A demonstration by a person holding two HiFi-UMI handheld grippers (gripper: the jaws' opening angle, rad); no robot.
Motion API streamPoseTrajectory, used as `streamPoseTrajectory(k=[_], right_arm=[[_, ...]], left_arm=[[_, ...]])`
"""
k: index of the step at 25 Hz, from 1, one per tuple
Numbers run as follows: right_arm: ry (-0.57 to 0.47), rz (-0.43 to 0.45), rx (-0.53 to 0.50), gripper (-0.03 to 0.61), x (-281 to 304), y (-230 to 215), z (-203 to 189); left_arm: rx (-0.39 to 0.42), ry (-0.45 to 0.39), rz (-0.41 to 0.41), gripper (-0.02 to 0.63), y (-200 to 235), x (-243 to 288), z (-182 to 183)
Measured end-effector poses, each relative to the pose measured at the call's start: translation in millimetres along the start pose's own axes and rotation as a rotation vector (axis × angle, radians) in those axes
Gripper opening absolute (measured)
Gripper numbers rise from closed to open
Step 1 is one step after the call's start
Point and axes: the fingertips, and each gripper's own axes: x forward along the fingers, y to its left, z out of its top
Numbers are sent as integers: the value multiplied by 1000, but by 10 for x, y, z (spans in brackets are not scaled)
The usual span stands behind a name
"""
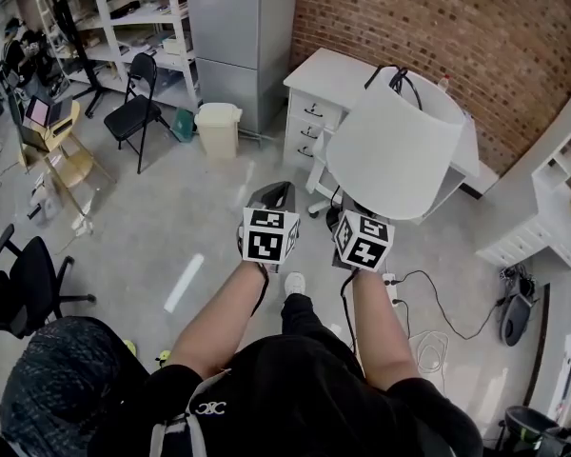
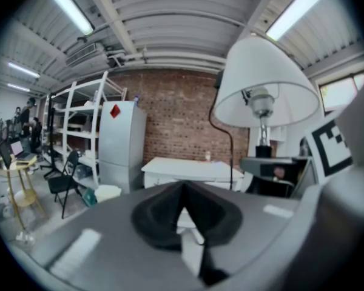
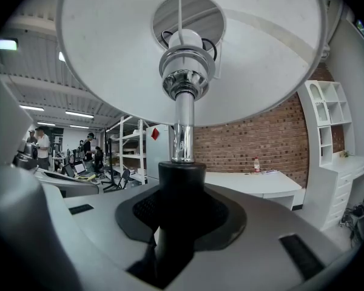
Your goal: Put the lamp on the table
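The lamp has a wide white shade, a chrome stem and a black lower section. My right gripper is shut on that black section and holds the lamp upright, above the floor. Seen from that gripper, the shade fills the top of the view. My left gripper hangs just left of the lamp with its pads together and nothing between them; from there the lamp shows at the right. The white table stands ahead against the brick wall.
A grey cabinet, a cream bin and a black folding chair stand left of the table. White shelving is at the right, with cables on the floor. An office chair is at the near left.
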Motion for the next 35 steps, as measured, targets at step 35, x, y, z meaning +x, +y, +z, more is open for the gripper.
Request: streamPoseTrajectory(k=[35], right_arm=[[-62,-113,18,107,4036,-1727,938]], left_arm=[[-11,29,-112,-3,915,4281,1160]])
